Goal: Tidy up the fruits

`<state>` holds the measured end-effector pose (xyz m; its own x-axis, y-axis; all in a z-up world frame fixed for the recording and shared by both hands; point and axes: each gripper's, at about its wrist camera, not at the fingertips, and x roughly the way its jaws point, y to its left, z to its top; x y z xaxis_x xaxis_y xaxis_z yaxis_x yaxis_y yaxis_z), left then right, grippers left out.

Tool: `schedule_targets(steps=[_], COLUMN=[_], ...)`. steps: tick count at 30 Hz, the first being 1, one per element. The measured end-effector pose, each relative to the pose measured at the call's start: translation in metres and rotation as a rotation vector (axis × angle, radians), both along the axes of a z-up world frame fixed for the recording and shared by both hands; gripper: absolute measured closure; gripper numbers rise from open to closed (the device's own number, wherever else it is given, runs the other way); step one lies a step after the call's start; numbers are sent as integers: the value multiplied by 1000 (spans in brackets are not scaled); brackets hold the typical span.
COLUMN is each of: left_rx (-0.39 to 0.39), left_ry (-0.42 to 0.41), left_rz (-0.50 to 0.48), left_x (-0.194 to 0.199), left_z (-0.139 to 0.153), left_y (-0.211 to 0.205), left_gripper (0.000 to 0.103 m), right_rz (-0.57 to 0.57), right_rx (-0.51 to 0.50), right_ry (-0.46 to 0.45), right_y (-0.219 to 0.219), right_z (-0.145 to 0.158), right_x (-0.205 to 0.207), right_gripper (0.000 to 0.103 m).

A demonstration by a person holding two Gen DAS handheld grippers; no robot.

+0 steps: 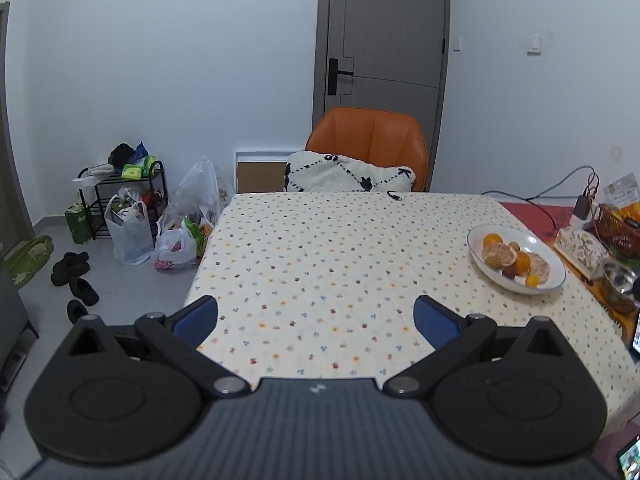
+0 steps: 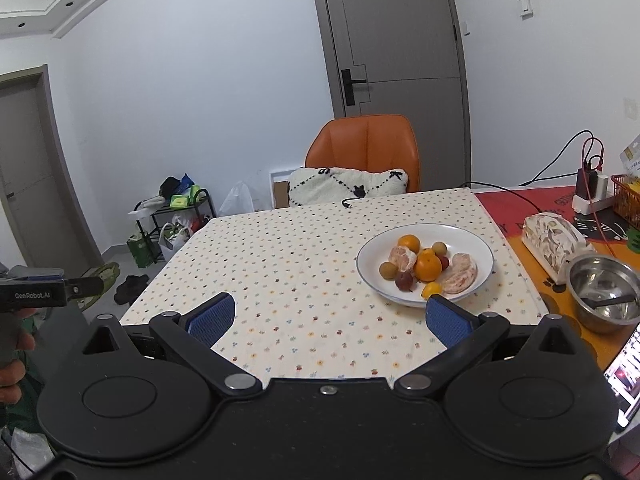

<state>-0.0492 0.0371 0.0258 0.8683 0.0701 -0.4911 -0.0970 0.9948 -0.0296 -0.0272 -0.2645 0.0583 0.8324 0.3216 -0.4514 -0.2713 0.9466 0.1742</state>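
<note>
A white plate (image 2: pixel 472 244) with a thin dark rim sits on the dotted tablecloth (image 2: pixel 300 272), right of centre. It holds oranges (image 2: pixel 428 266), peeled citrus pieces (image 2: pixel 462 274), small brown round fruits (image 2: pixel 388 270) and a dark red one (image 2: pixel 404 281). The plate also shows in the left wrist view (image 1: pixel 536 242) at the far right. My left gripper (image 1: pixel 316 318) is open and empty over the table's near edge, well left of the plate. My right gripper (image 2: pixel 330 316) is open and empty; its right finger (image 2: pixel 450 322) is just in front of the plate.
A steel bowl (image 2: pixel 604 294) with a utensil, a patterned tissue box (image 2: pixel 554 242), a charger block with cables (image 2: pixel 590 186) and an orange basket (image 2: pixel 628 200) stand at the right. An orange chair (image 2: pixel 364 152) with a cushion is beyond the table. Bags and a rack (image 1: pixel 132 208) are on the floor at left.
</note>
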Motion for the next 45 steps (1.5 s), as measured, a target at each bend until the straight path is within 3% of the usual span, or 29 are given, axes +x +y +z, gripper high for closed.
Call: schedule_targets(steps=[23, 29, 45], left_rx=[-2, -3, -5], left_ry=[4, 10, 11], left_rz=[-22, -23, -23], left_x=[-8, -7, -7], left_z=[-10, -11, -15], left_y=[-4, -4, -2], left_gripper=[0, 0, 0], right_rz=[55, 77, 53], right_rx=[-25, 21, -33], right_ry=[-13, 11, -11], right_y=[7, 5, 8], right_z=[-9, -8, -10], right_x=[-9, -8, -8], right_gripper=[0, 0, 0])
